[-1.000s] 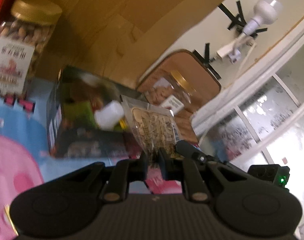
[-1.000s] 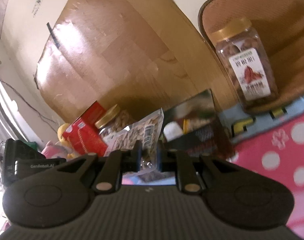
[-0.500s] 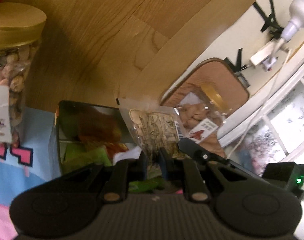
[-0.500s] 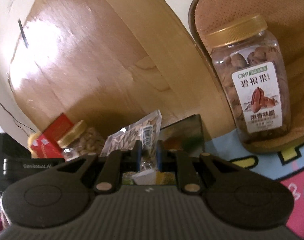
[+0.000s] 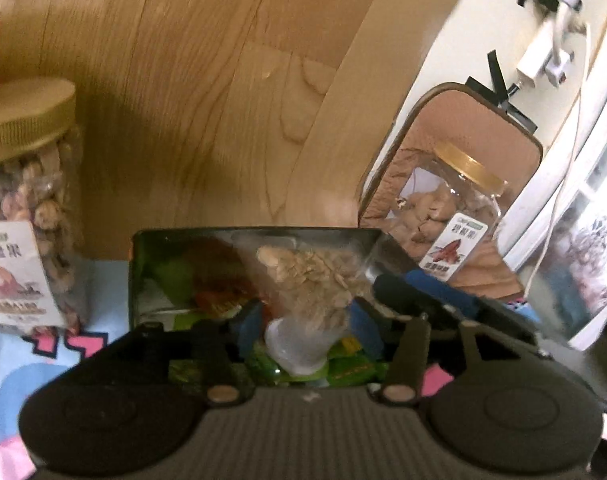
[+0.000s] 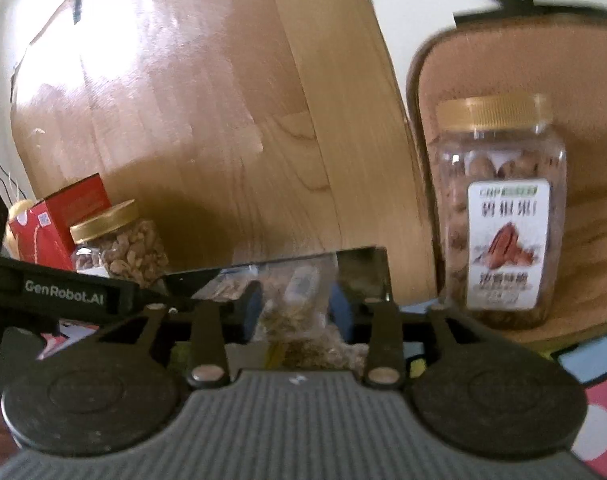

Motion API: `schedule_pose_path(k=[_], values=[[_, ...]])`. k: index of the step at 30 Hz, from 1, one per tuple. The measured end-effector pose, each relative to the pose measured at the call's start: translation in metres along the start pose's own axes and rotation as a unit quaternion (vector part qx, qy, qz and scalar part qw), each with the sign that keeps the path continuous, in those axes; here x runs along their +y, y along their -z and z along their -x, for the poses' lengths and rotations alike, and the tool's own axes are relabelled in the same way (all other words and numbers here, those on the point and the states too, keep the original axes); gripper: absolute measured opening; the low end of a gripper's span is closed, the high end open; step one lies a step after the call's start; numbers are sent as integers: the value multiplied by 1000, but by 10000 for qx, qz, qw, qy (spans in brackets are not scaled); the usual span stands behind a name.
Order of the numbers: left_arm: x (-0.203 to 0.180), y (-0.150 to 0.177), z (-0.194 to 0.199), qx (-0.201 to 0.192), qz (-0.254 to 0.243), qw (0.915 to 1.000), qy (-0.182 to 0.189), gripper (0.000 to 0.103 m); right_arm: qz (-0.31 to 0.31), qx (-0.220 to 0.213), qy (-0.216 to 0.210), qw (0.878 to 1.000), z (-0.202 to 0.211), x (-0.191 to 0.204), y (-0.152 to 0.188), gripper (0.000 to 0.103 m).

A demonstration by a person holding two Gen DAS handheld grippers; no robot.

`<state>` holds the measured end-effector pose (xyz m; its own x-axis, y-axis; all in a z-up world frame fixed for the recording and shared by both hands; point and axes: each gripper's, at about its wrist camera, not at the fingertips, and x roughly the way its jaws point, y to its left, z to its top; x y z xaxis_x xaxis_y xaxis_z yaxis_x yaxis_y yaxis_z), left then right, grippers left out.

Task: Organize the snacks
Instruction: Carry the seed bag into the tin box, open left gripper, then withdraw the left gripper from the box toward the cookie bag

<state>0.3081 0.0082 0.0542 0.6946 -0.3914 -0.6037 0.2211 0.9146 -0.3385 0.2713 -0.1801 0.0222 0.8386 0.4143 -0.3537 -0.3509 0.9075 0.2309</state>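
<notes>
A clear packet of seeds (image 5: 311, 276) lies in a dark metal tin (image 5: 143, 256) among green and orange wrapped snacks. My left gripper (image 5: 303, 320) is open, its jaws spread either side of the packet's lower end. My right gripper (image 6: 295, 308) is open too, jaws either side of the same packet (image 6: 299, 304) over the tin (image 6: 363, 264). The other gripper's body shows at the edge of each view.
A gold-lidded nut jar (image 5: 27, 208) stands left of the tin; it also shows beside a red box (image 6: 59, 220). A second nut jar (image 6: 499, 216) stands on a brown mat (image 5: 475, 128) to the right. A wooden board (image 5: 207, 100) stands behind.
Both grippers were shut on the seed packet and carried it down into the tin. Now both have opened and the packet rests in the tin.
</notes>
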Motion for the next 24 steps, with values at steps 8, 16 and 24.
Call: schedule_pose_path(k=[8,16,24], values=[[-4,2,8,-105,-24,9996,-271,55,-1,-237,58,9997,3,-6,-1,51],[-25,29,46,-222,-370,9964,-725,55,-204,-248,95,9994,24,2,-1,51],[-57,69,94,-437,-891,9881,-1172,56,-279,-208,147,9993,91,24,32,51]])
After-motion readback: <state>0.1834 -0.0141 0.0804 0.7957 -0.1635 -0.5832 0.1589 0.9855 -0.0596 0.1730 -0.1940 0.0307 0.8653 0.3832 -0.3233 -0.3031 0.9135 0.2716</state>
